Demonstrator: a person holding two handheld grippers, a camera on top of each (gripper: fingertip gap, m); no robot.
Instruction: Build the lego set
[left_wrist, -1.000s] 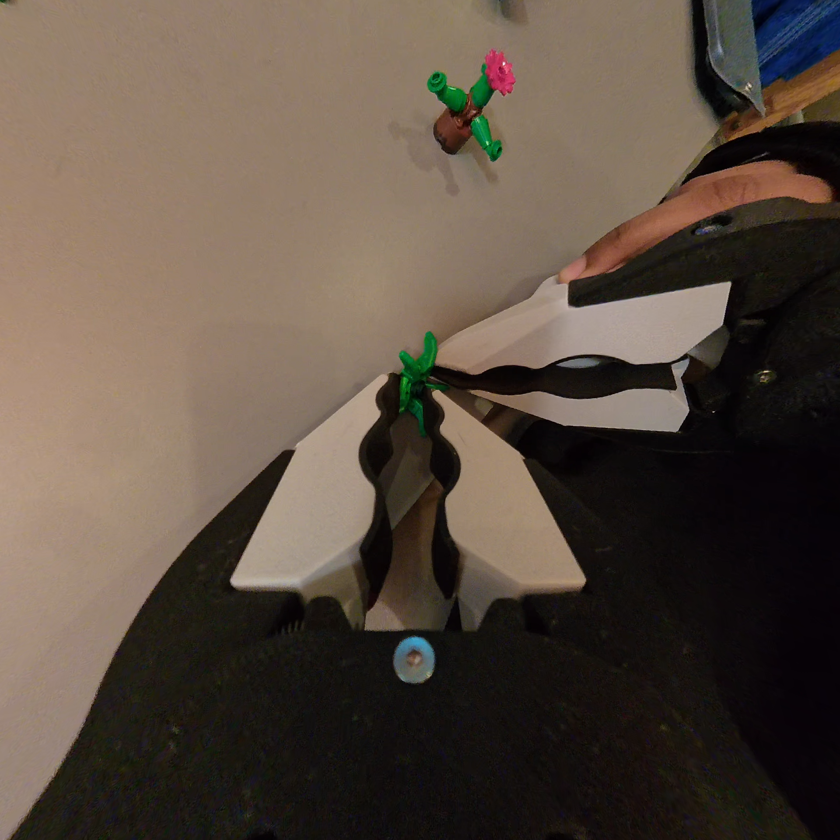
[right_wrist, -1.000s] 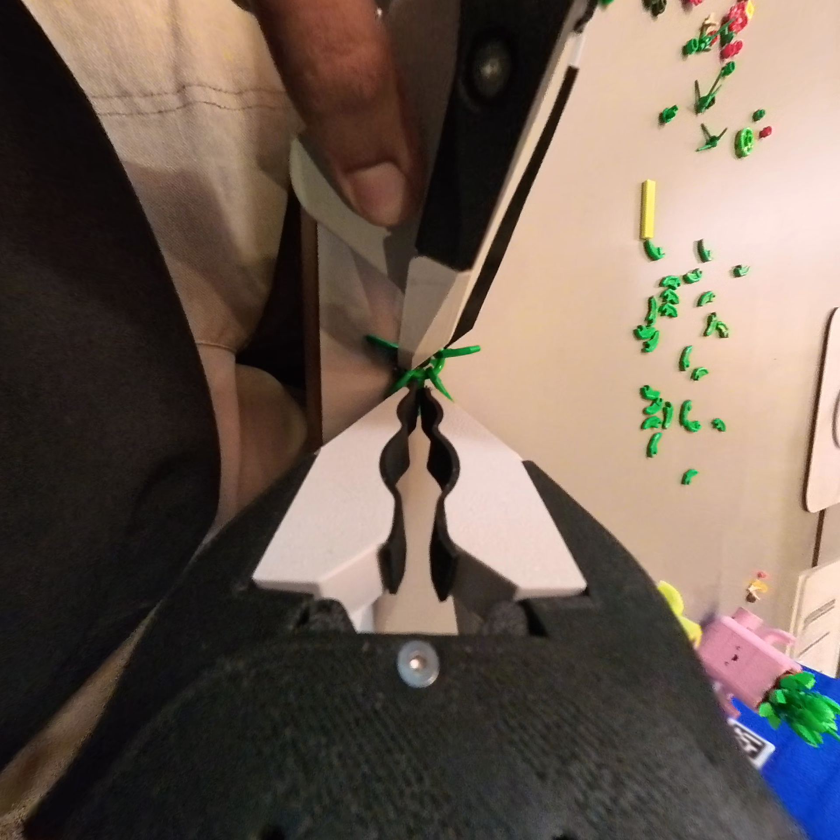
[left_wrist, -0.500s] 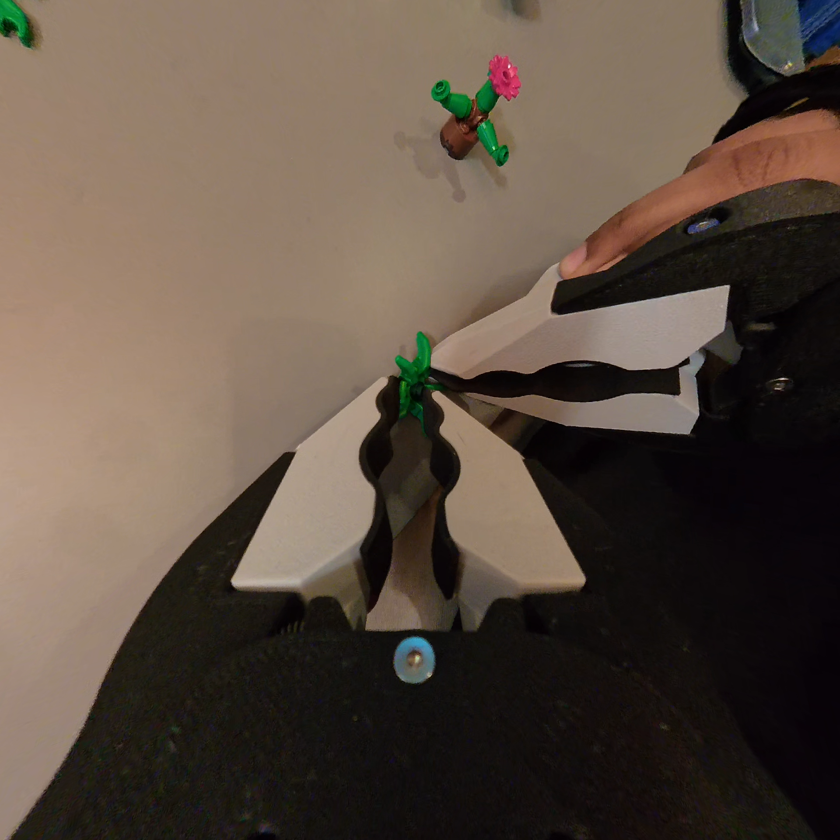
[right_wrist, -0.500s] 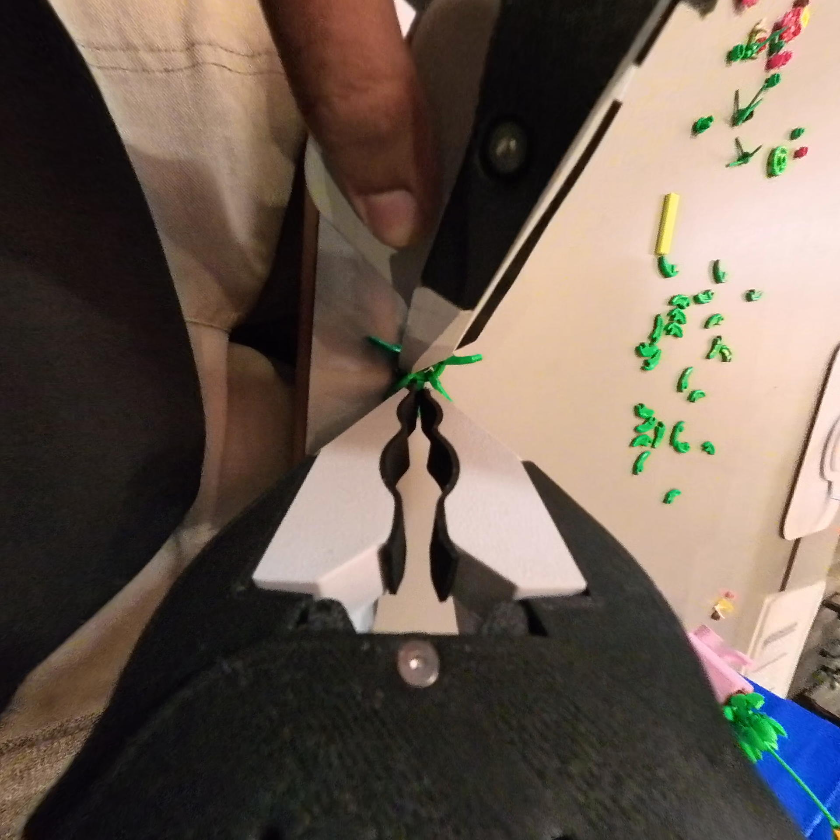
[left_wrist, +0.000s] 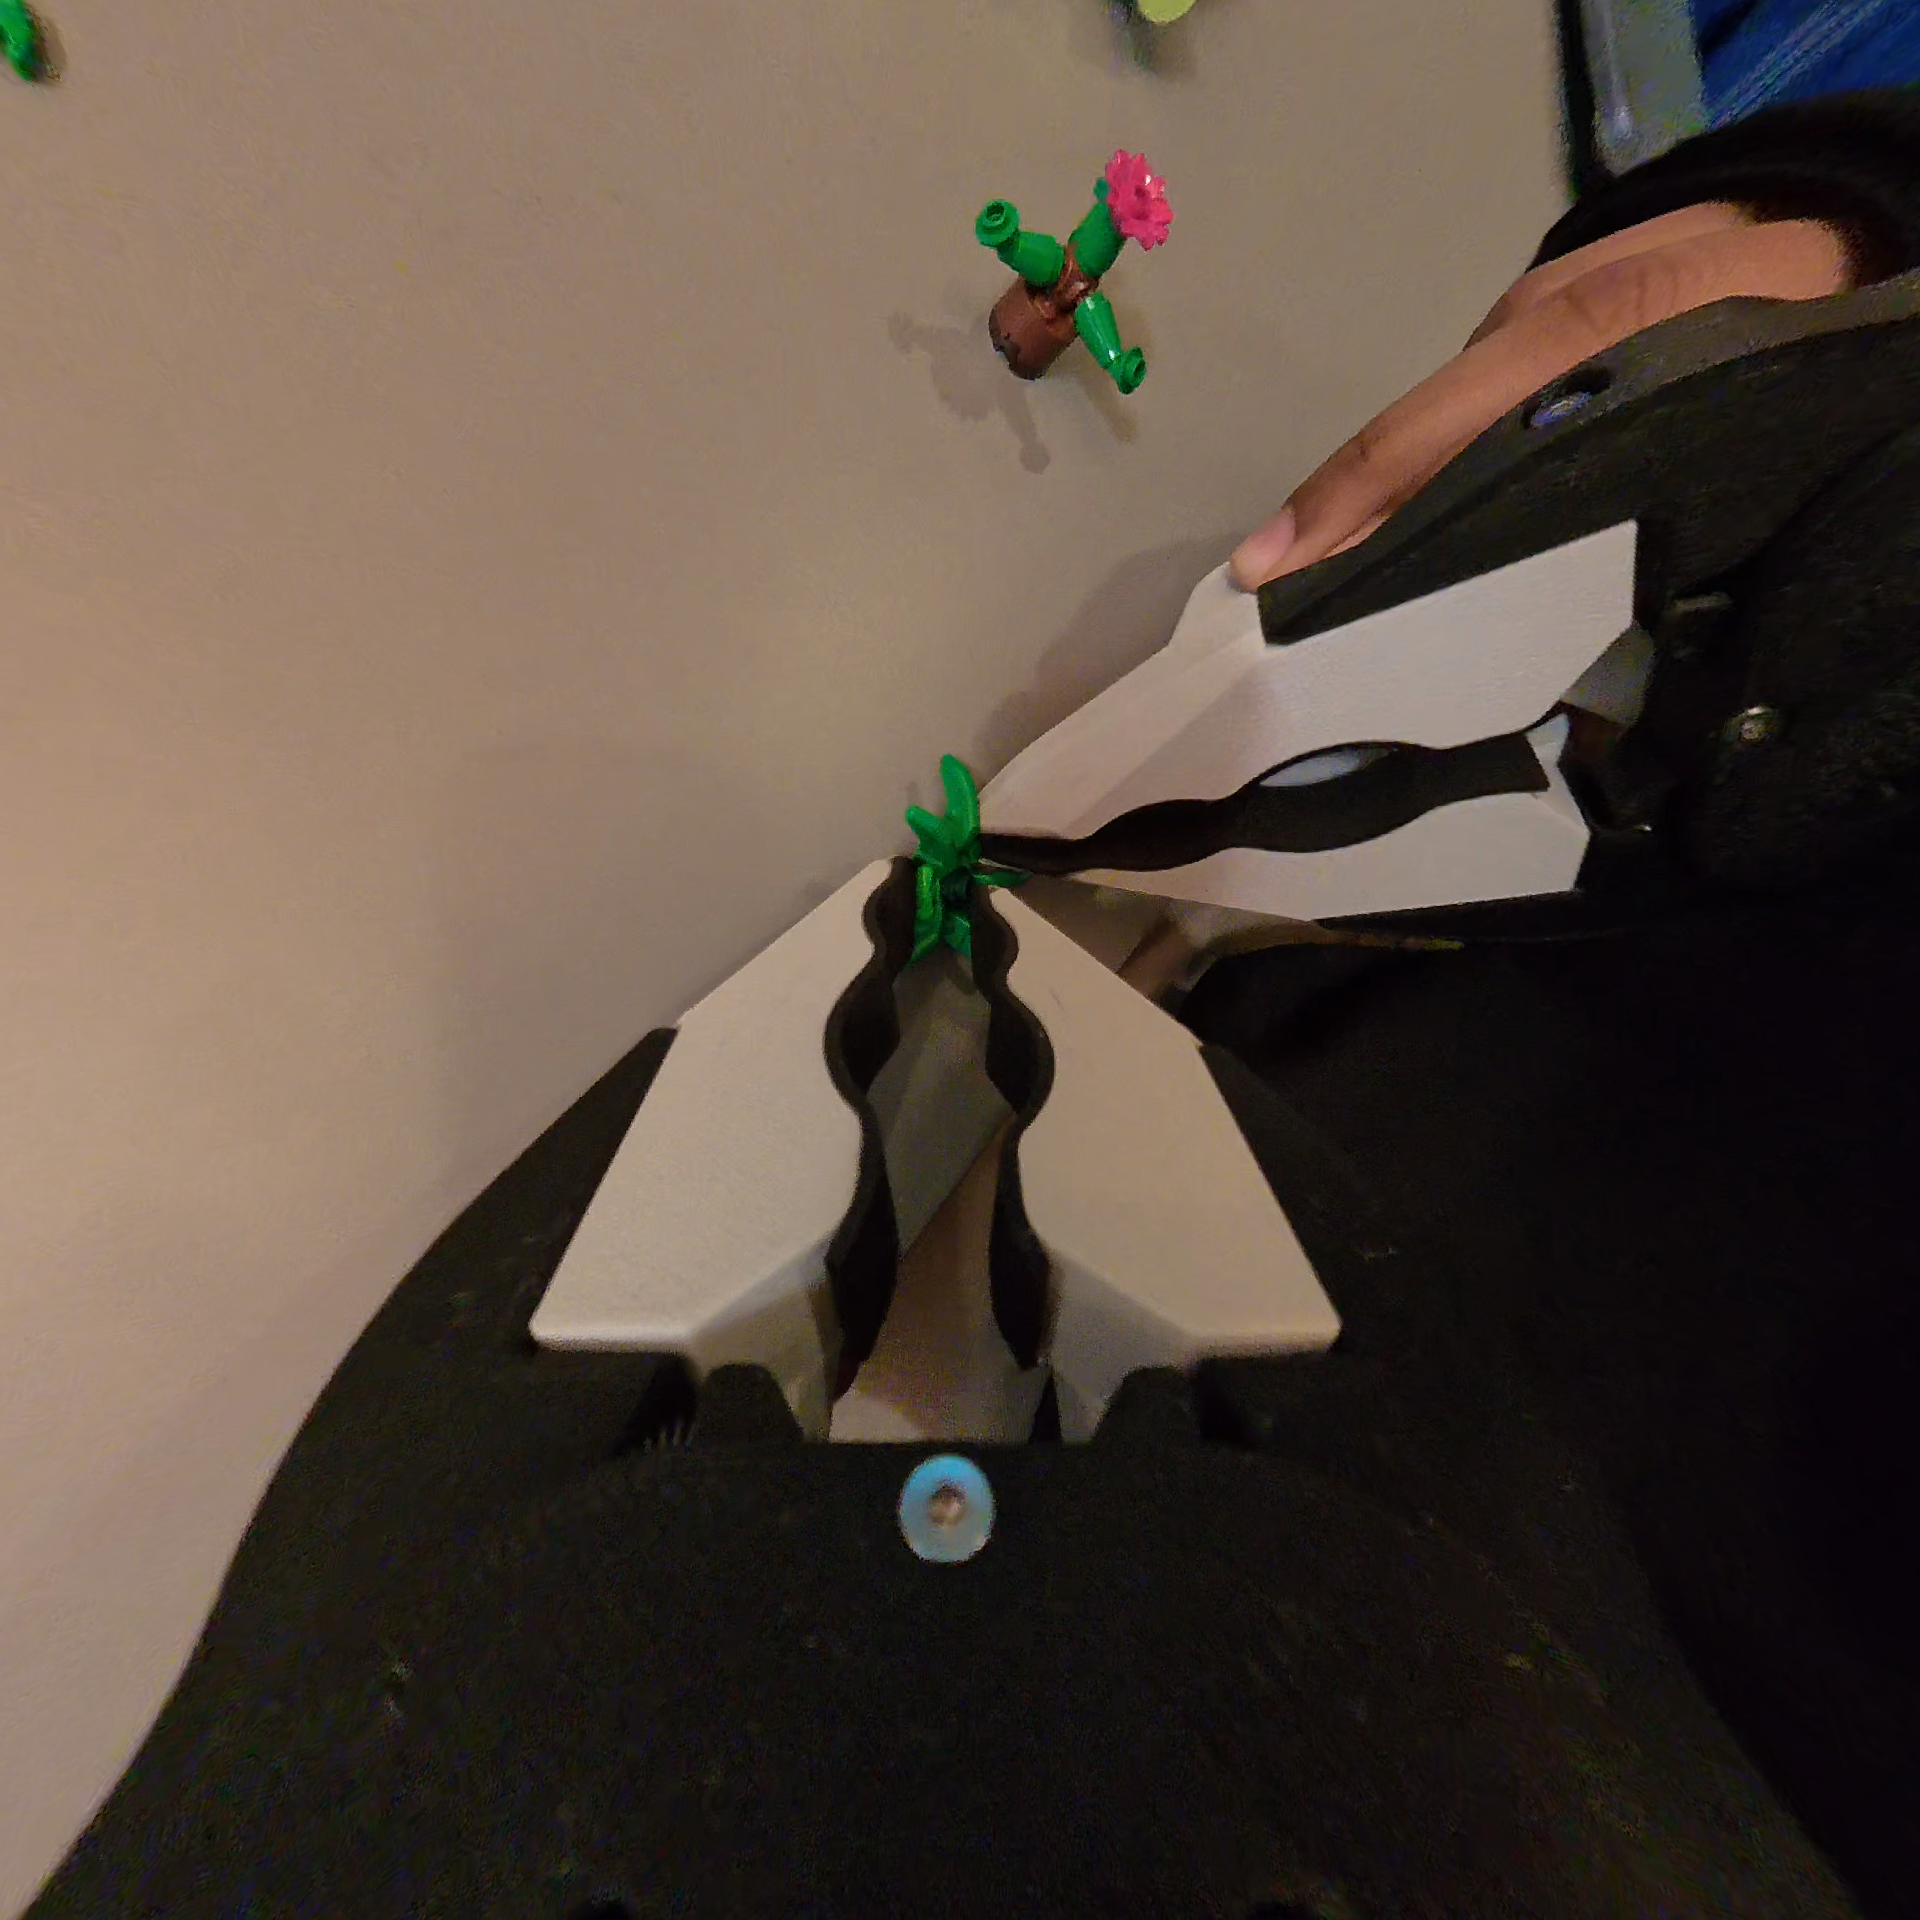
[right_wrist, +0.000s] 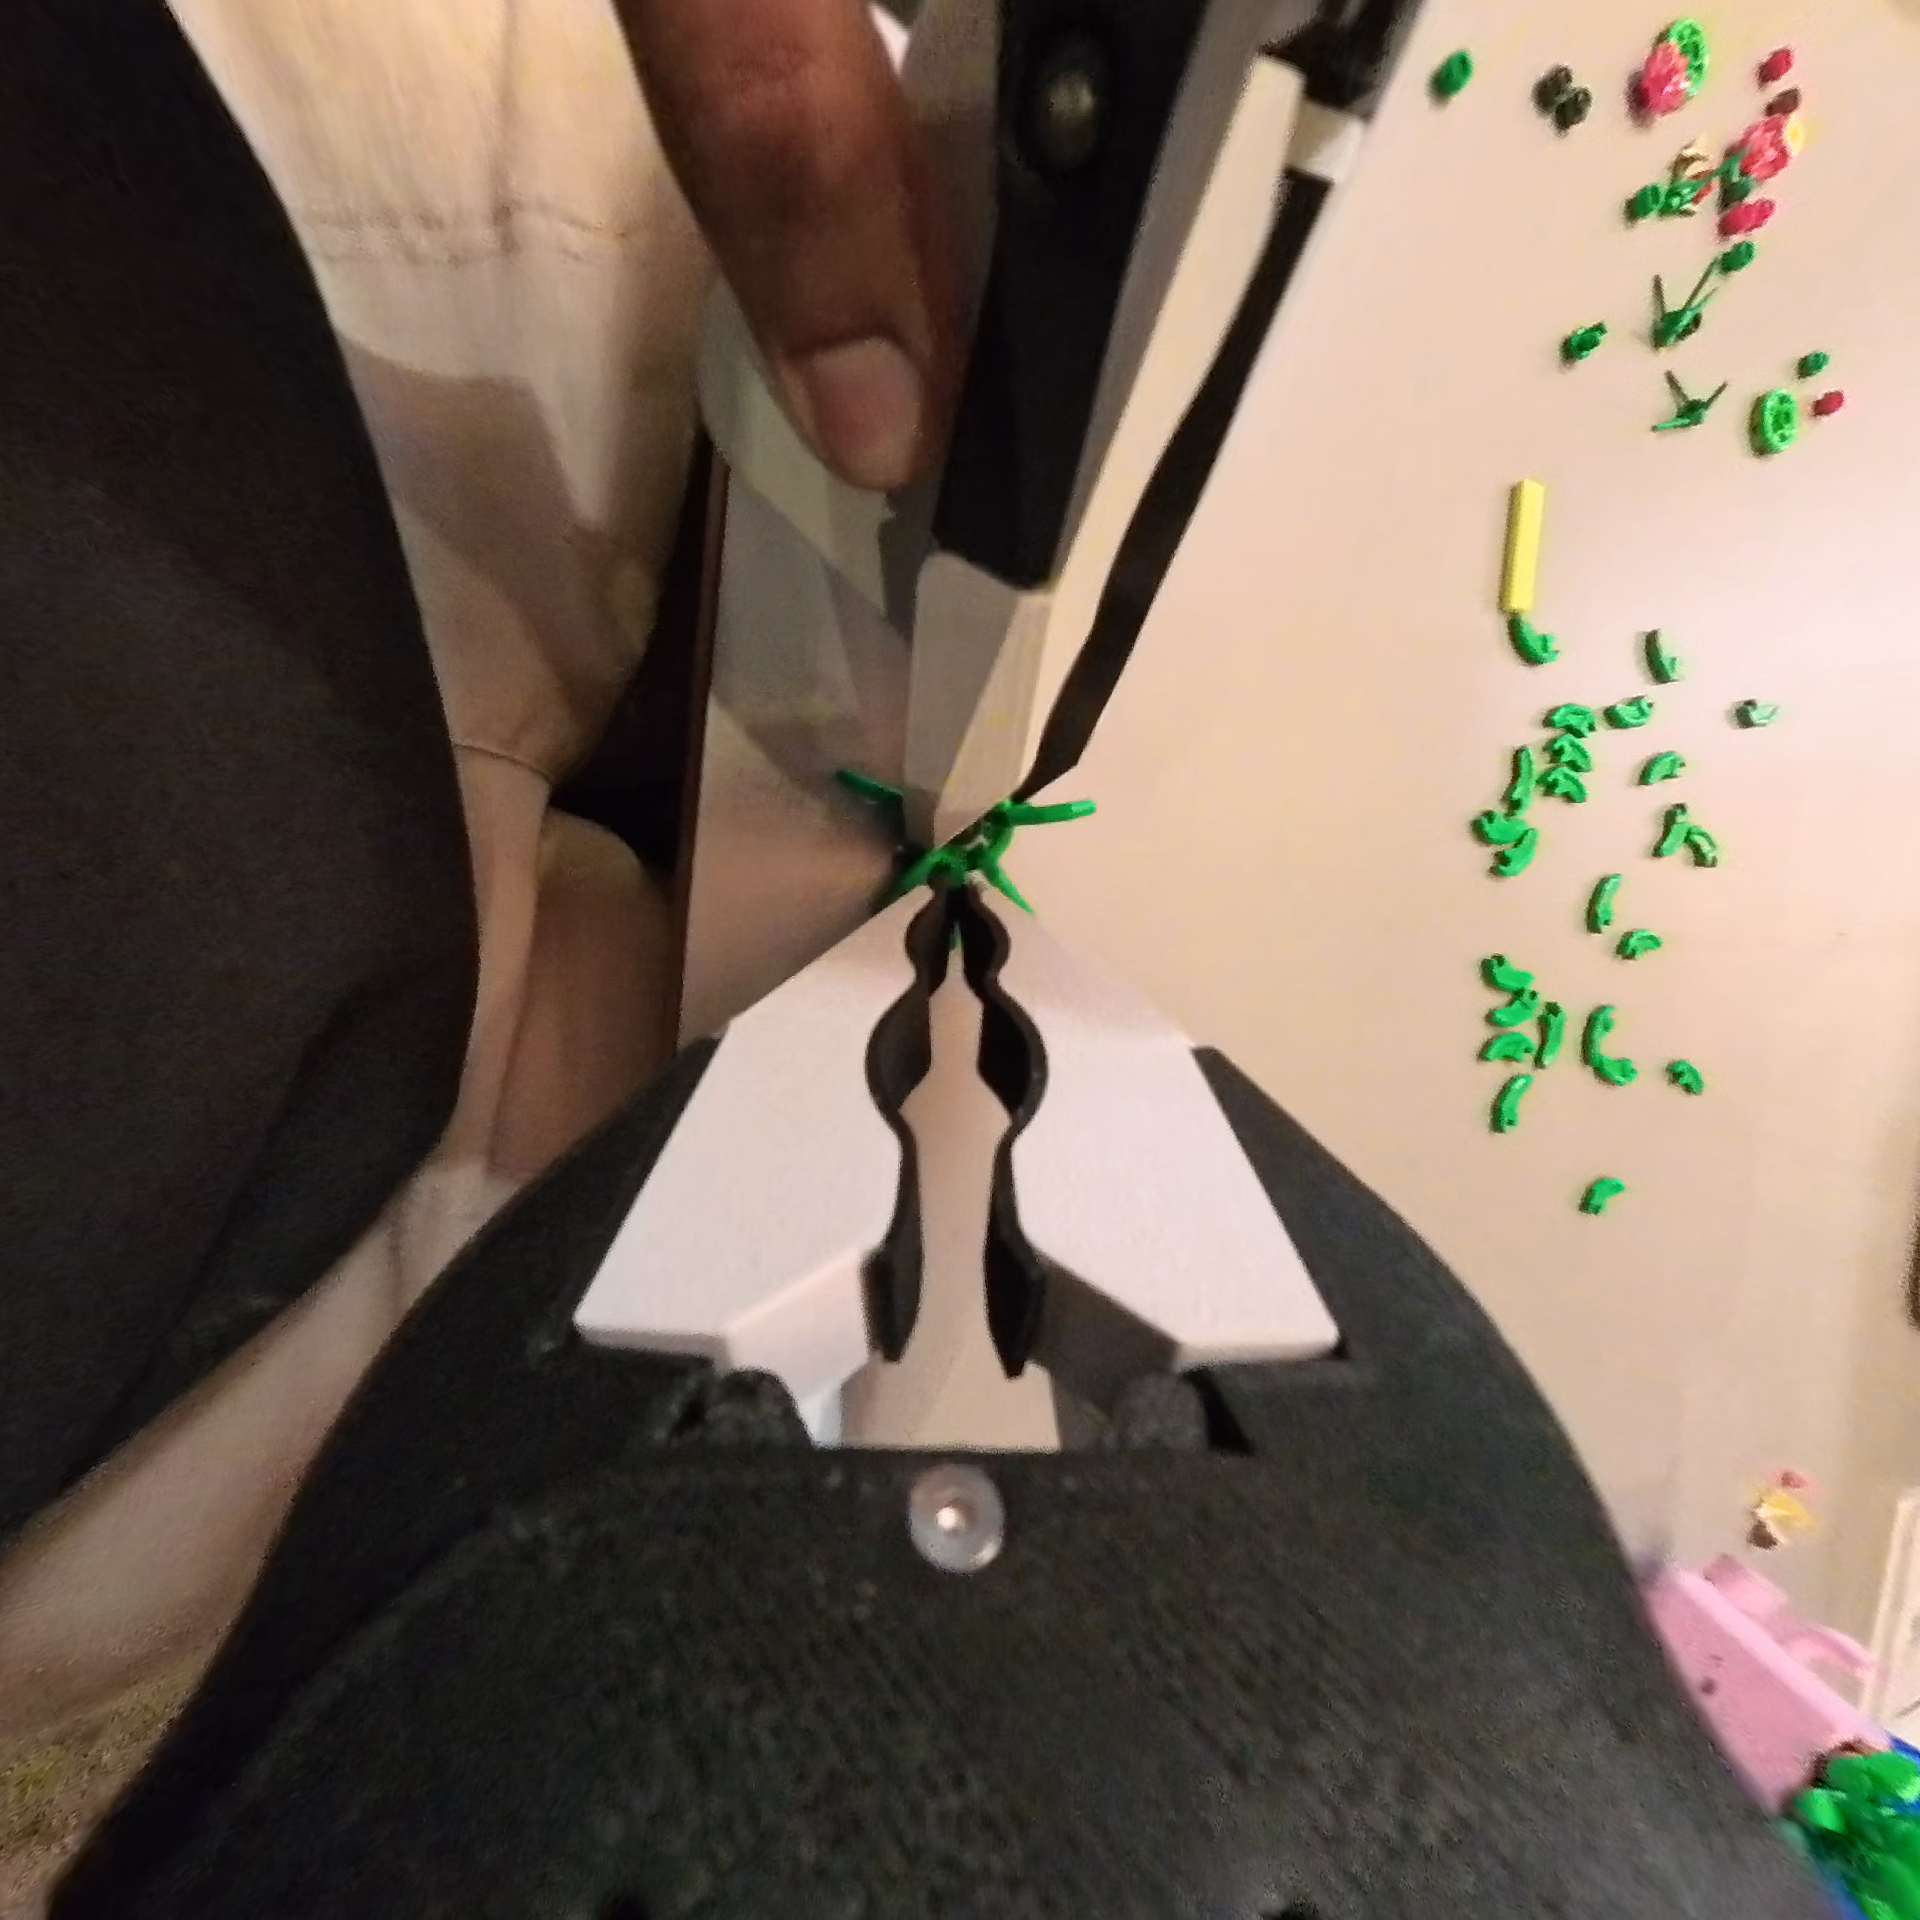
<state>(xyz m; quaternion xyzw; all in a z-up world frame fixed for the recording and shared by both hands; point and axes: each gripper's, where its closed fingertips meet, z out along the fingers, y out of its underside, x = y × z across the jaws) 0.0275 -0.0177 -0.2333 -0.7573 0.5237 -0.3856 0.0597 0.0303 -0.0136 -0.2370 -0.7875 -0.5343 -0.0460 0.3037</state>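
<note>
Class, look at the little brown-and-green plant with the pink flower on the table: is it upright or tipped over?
Tipped over. The plant lies on its side on the table, with its brown base and flower both resting sideways.

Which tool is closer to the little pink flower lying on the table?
Neither, really. The left tool and the right tool meet tip to tip on green leaf pieces, so both sit equally far from the pink flower, which lies well beyond their tips.

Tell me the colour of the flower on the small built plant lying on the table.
Pink flower, on green stems; the left wrist view shows it best.
</note>
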